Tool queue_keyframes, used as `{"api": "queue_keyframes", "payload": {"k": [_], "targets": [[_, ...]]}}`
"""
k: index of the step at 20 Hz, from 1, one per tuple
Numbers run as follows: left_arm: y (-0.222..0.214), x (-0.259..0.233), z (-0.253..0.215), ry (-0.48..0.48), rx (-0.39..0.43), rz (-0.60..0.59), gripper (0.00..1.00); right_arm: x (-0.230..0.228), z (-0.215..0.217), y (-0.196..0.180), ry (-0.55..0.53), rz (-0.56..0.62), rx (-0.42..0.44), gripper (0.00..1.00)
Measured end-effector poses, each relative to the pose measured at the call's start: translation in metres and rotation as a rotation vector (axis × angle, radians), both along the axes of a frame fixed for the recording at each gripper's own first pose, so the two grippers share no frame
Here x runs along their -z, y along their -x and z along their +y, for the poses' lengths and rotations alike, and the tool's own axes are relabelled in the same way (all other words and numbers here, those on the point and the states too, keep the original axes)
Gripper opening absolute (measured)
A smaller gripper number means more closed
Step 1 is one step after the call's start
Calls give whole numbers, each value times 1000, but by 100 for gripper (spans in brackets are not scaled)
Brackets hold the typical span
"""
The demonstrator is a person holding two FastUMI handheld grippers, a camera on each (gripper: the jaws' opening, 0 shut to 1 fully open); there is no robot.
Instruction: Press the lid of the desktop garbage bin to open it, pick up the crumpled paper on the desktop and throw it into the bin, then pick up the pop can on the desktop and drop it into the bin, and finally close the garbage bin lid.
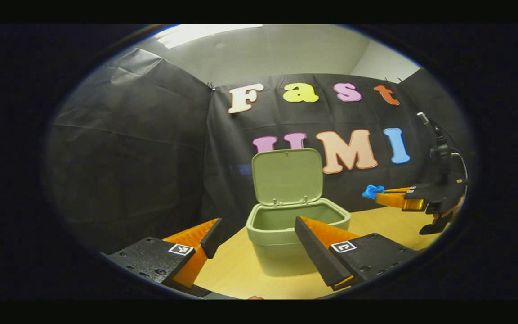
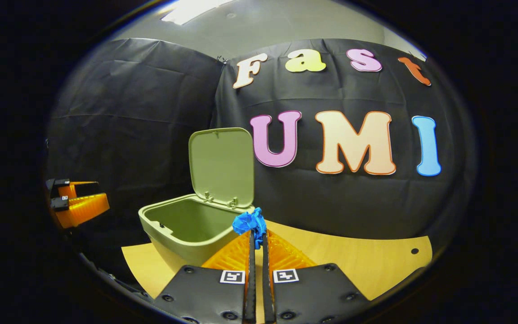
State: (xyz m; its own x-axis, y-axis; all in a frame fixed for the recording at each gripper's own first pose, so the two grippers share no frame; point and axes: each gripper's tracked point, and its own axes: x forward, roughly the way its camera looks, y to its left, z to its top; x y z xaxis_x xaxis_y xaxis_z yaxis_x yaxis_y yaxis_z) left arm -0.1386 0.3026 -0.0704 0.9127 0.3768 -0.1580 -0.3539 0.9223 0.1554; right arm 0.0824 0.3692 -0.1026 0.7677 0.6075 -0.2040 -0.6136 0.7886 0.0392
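Black cloth walls close the booth on all sides, with a pale wooden desktop (image 1: 236,270) at the bottom and a lit ceiling panel above. Seen from the left gripper view, the green garbage bin (image 1: 286,252) stands on the desktop straight ahead, its lid (image 1: 287,176) swung up and standing nearly upright at the back, the inside visible and apparently bare. The left gripper (image 1: 256,234) frames the bin with its fingers spread wide and nothing between them. Off to the right and above the desktop, the right gripper (image 1: 378,194) reaches in sideways with a small wad of blue crumpled paper (image 1: 372,191) at its tips, well apart from the bin's rim. From the right gripper view, the bin (image 2: 182,227) sits ahead and to the left with the lid (image 2: 221,164) raised, and the right gripper (image 2: 255,238) has its fingers drawn almost together, pinching the crumpled paper (image 2: 250,222) at the very tips; the paper appears near the bin's right rear corner rather than over the opening. The left gripper (image 2: 77,204) shows at the far left edge, held off the table. Judging from this, the lid-opening step is done and the paper is lifted but not yet dropped; releasing it over the bin, fetching the pop can and shutting the lid all remain. I cannot place the can from these pictures.
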Motion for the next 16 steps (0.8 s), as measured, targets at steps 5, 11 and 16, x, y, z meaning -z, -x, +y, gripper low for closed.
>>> {"api": "queue_keyframes", "payload": {"k": [5,11,16], "targets": [[23,7,32,-4,-59,25,100,4,54,3,0,-2,-66,8],[18,11,20,-9,-40,38,95,-8,58,8,-8,-63,-96,99],[-15,9,-33,38,56,1,95,-39,-6,7,-36,-142,-16,98]]}}
